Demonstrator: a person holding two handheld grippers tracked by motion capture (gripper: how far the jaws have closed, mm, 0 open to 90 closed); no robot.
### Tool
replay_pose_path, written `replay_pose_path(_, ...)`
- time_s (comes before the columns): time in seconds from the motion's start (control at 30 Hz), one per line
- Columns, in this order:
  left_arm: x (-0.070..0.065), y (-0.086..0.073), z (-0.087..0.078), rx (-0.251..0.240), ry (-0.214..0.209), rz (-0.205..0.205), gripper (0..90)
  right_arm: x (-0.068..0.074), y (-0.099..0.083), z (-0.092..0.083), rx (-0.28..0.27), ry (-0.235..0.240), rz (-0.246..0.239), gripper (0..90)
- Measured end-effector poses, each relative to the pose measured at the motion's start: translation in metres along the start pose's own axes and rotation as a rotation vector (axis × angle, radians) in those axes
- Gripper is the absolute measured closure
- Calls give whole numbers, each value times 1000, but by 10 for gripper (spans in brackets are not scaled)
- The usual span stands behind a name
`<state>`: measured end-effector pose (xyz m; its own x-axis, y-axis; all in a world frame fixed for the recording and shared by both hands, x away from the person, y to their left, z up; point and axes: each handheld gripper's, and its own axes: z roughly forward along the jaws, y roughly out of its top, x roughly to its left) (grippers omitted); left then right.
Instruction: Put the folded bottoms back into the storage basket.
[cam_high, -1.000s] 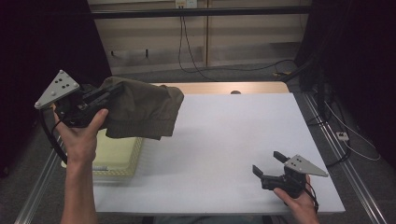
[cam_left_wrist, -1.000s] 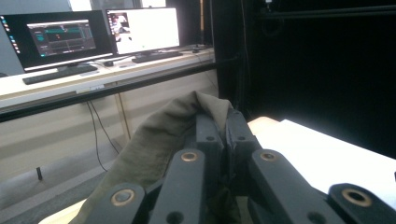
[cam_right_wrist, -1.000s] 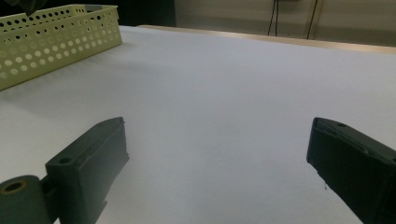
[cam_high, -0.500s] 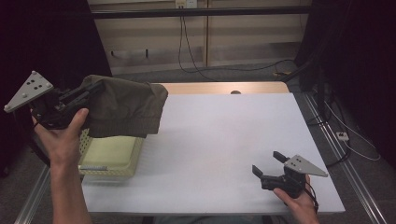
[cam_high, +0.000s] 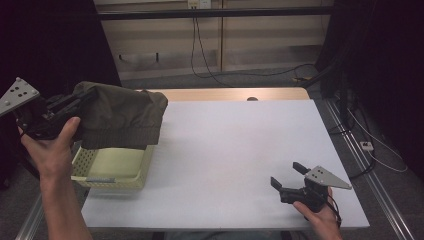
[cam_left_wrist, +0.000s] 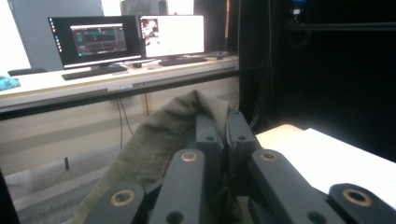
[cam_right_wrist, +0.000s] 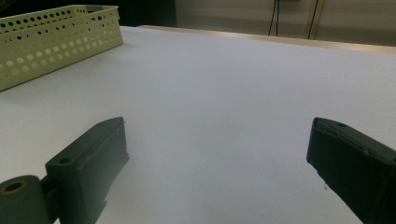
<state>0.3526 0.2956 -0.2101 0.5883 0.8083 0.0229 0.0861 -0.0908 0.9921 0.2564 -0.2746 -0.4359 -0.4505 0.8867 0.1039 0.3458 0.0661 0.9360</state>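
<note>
Olive cloth held up over the basket

The left gripper (cam_high: 75, 102), jaws clamped on the olive cloth (cam_high: 120, 117), lifts it above the basket (cam_high: 112, 172) at the table's left; the right gripper (cam_high: 290, 175) rests near-right, wide open and empty.

The left gripper (cam_high: 75, 102) is held raised at the left, pointing level toward the right, its jaws pressed nearly together on a fold of cloth (cam_high: 120, 116). The left forearm is lifted upright. The right gripper (cam_high: 290, 176) is rested low at the near right, its jaws spread wide apart.
</note>
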Motion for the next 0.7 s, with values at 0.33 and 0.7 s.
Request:
replay_pose_path(0.33, 11, -6, 1, 31, 15, -7, 868, 1, 0, 1, 2, 0, -2, 49)
replay_pose_path(0.7, 26, -13, -4, 81, 40, -7, 868, 1, 0, 0, 1, 1, -2, 49)
